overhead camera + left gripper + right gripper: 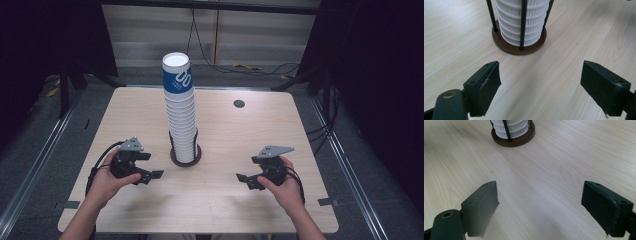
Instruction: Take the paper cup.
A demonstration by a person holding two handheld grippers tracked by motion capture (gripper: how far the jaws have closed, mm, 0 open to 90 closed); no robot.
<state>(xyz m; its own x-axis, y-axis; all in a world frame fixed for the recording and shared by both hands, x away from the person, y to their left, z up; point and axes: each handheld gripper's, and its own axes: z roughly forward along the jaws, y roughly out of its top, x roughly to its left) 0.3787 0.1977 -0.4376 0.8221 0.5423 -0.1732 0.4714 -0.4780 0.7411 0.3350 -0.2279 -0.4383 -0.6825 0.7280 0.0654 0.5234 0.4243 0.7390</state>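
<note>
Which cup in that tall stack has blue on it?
The top cup of the stack: it bears a blue band, while the cups below show white ribbed rims.

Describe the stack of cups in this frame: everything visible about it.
The stack of cups is a tall column of nested white ribbed cups, apparently paper, standing upright near the table's middle. The top cup wears a blue band with white markings, mouth up. The bottom sits in a holder: a round dark brown base with thin black upright rods around the cups. Neither hand-held gripper touches it.

cup stack (521,22): top cut off at the frame's upper edge
holder (513,135): rods cut off, top centre
</note>
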